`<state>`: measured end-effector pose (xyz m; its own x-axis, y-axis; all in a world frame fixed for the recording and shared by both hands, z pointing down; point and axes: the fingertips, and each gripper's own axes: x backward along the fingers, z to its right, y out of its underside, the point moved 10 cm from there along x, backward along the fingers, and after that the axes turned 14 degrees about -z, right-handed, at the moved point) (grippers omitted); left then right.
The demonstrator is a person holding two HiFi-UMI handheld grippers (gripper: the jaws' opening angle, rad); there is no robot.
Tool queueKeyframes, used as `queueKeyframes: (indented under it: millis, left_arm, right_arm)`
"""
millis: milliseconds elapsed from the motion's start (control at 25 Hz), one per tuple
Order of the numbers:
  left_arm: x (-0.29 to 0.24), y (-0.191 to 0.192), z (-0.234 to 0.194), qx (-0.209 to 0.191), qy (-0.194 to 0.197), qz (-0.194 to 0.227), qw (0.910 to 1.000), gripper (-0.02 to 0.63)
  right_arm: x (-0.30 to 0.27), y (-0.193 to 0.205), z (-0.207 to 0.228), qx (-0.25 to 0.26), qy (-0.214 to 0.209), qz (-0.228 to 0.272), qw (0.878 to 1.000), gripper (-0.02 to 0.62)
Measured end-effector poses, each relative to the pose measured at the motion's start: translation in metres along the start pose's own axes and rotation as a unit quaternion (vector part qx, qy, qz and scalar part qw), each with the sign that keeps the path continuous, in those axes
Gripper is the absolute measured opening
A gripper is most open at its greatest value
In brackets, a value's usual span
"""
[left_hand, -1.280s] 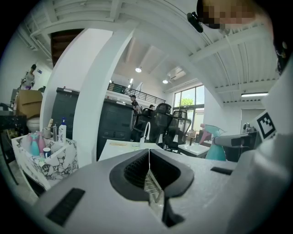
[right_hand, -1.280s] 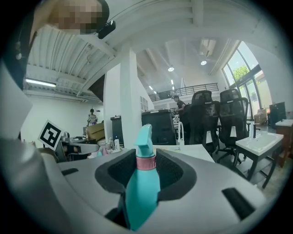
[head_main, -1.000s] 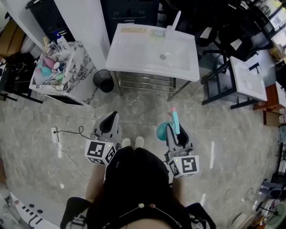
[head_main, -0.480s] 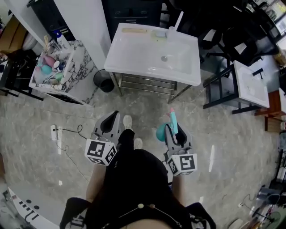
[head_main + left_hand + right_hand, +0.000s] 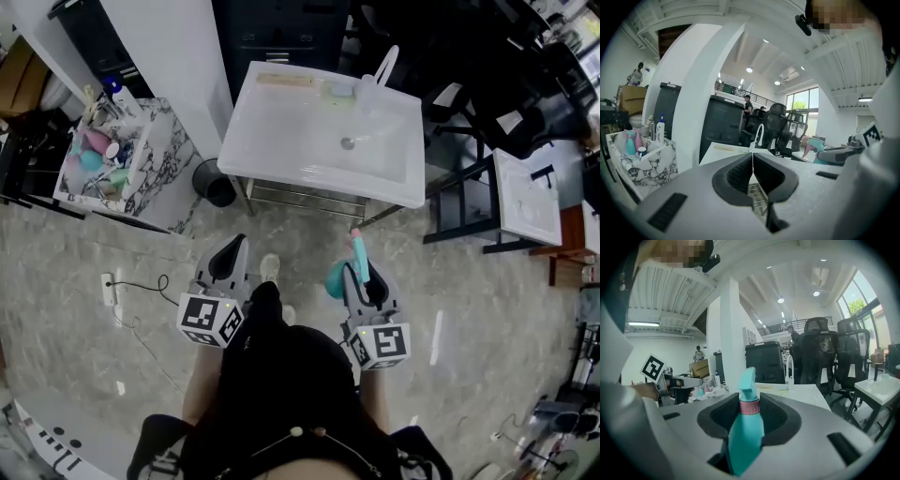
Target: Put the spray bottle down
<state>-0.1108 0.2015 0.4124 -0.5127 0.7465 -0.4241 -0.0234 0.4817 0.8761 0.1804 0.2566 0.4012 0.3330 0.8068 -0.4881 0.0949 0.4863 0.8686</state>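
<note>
A teal spray bottle (image 5: 746, 425) with a pink collar and teal nozzle stands upright between the jaws of my right gripper (image 5: 749, 409), which is shut on its neck and body. From the head view the spray bottle (image 5: 343, 272) sticks out ahead of the right gripper (image 5: 361, 272), over the grey floor in front of the white sink (image 5: 272, 131). My left gripper (image 5: 228, 259) is level beside it, its jaws closed together with nothing between them. In the left gripper view the left gripper (image 5: 753, 165) points toward the sink (image 5: 723, 152).
The white sink on a metal frame has a white faucet (image 5: 378, 70) at its back. A marbled caddy (image 5: 150, 155) of bottles stands at the left, a black bin (image 5: 211, 180) beside it. Black chairs (image 5: 820, 355) and a second white sink (image 5: 525, 192) are at the right. A power strip (image 5: 107, 289) lies on the floor.
Both grippers have moved forward toward the sink, which now lies lower in the head view. The bottle stays in the right gripper and the left stays shut.
</note>
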Motion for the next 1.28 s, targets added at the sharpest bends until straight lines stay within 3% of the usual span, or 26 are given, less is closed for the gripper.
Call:
queueKeyframes:
  millis: [400, 760, 960, 1280]
  left_arm:
    - [-0.064, -0.051, -0.073, -0.008, 0.015, -0.002, 0.9999, 0.008]
    - [-0.094, -0.067, -0.118, 0.000, 0.018, -0.026, 0.9995, 0.008]
    - [-0.102, -0.069, -0.133, 0.012, 0.008, -0.029, 0.9995, 0.008]
    - [-0.111, -0.072, -0.159, 0.046, -0.043, -0.025, 0.9977, 0.008]
  right_arm:
    - [-0.092, -0.062, 0.001, 0.010, 0.007, 0.011, 1.000, 0.146]
    - [-0.154, -0.091, 0.002, 0.017, 0.016, -0.004, 1.000, 0.146]
    - [-0.187, -0.104, 0.012, 0.035, 0.010, -0.008, 0.999, 0.146]
    - [-0.248, -0.120, 0.031, 0.039, -0.028, -0.020, 0.999, 0.146]
